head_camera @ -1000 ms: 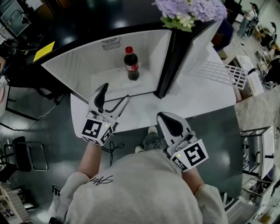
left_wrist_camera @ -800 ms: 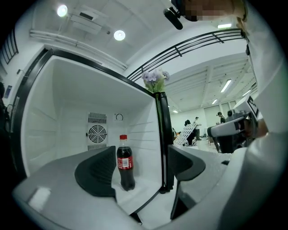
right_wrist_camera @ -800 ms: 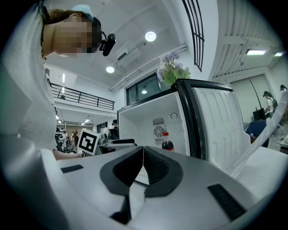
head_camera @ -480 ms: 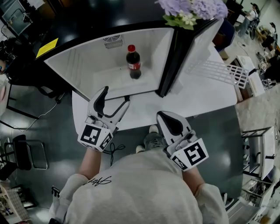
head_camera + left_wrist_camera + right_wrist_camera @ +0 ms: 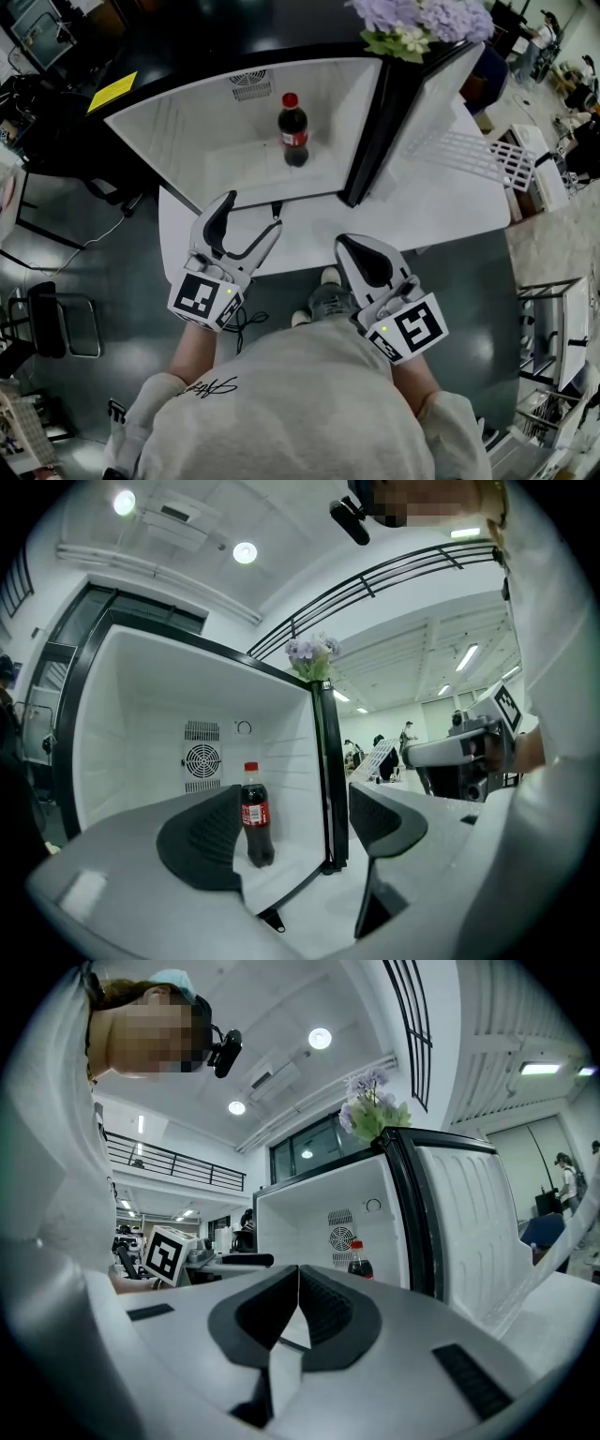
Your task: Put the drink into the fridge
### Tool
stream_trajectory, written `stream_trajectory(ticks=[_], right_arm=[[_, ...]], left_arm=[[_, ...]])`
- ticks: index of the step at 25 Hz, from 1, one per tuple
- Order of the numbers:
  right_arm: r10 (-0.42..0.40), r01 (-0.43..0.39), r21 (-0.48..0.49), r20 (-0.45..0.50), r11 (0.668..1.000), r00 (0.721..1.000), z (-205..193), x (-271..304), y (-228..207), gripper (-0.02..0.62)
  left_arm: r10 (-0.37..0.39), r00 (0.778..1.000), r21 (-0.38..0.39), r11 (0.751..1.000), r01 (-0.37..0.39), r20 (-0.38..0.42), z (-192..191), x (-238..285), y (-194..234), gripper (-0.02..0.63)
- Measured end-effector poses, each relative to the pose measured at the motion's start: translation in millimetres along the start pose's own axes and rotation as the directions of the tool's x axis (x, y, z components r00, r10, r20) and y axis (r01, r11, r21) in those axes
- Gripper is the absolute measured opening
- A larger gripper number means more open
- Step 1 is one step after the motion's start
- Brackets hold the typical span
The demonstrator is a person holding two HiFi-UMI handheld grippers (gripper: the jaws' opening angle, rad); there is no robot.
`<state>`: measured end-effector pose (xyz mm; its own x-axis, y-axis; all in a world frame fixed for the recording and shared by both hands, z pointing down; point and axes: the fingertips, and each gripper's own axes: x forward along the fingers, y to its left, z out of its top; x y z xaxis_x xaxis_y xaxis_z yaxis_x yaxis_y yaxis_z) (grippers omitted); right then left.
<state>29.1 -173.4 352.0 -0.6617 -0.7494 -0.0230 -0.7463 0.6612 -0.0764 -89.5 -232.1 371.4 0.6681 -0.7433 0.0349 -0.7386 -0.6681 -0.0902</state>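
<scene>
Head view showed the drink [image 5: 293, 129], a dark cola bottle with a red cap, standing upright on the floor of the open fridge [image 5: 187, 141], so I judged the placing done. Both my tools hung low over the near edge of the desk [image 5: 441, 202], well apart from the bottle. The left tongs [image 5: 251, 214] were spread with nothing between them. The right tongs [image 5: 356, 253] were pressed together and empty. If I had to take the bottle again, I would expect it to be fairly heavy for its size, stiff while full, smooth and round, and easy to tip because it is tall and narrow. I would grip around the labelled waist, not the cap.
</scene>
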Motion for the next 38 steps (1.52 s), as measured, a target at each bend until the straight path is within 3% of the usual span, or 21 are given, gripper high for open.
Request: stream_trajectory(ticks=[30, 38], right_arm=[[0.038, -0.038, -0.017, 0.034, 0.999, 0.999, 11, 11, 15, 0.012], [0.048, -0.047, -0.021, 0.041, 0.999, 0.998, 13, 13, 19, 0.012]], left_arm=[[0.048, 0.999, -0.006, 0.999, -0.048, 0.018, 7, -31, 1, 0.132], [0.064, 0.997, -0.008, 0.998, -0.063, 0.033, 13, -37, 3, 0.104]])
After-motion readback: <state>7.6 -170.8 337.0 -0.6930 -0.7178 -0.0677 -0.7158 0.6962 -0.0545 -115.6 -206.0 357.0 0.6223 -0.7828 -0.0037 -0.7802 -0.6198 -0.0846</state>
